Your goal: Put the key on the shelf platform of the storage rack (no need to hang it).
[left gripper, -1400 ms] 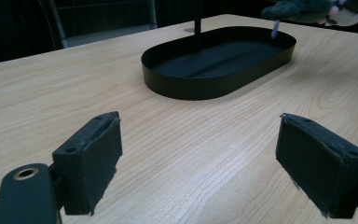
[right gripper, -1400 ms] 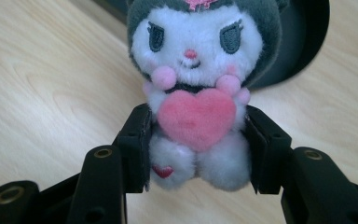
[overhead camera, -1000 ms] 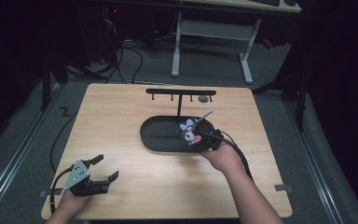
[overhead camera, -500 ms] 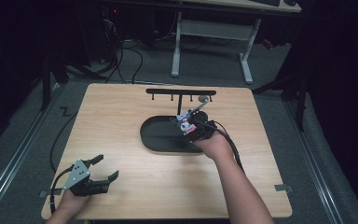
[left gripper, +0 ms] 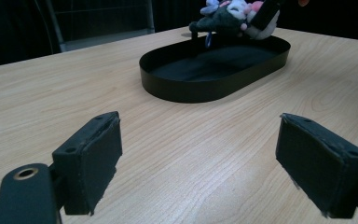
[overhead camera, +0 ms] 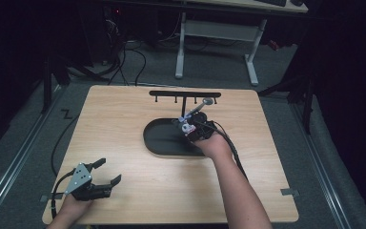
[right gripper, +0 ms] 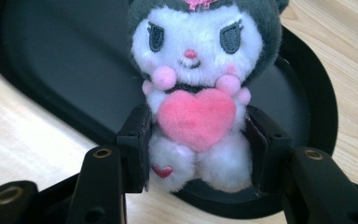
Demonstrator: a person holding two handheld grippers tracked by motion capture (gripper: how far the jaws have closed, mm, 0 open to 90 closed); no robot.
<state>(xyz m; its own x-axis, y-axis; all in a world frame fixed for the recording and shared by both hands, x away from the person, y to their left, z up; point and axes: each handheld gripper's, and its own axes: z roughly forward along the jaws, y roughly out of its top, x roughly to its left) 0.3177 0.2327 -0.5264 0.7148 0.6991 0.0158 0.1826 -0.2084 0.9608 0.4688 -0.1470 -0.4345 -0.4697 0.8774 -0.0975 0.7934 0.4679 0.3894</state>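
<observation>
My right gripper (right gripper: 193,140) is clamped on a small plush toy with a white face, dark grey hood and pink heart on its belly (right gripper: 198,100). Both black pads press the toy's sides at heart level; the toy faces the right gripper view's camera, upright relative to the jaws.

In the high view my right gripper (overhead camera: 190,128) sits over the right end of the black oval plastic tray (overhead camera: 159,138), with the plush toy (overhead camera: 186,128) held above the tray floor, not resting on it as far as I can tell. My right hand (overhead camera: 212,143) is at the tray's right edge. A thin grey rod with a round end (overhead camera: 200,107) angles up from the gripper toward the black T-shaped metal rack with small hooks (overhead camera: 185,95) standing just behind the tray; I can't tell what the rod is attached to.

My left gripper (overhead camera: 95,181) is near the front-left corner of the light wooden table (overhead camera: 124,119), well apart from the tray, jaws spread wide with nothing between them. The left gripper view confirms: both black pads far apart over bare wood, the tray (left gripper: 214,70) ahead, the plush toy (left gripper: 228,14) above its far rim.

My left hand (overhead camera: 71,205) grips the handle at the table's front edge. A black cable (overhead camera: 57,143) trails off the table's left side.
</observation>
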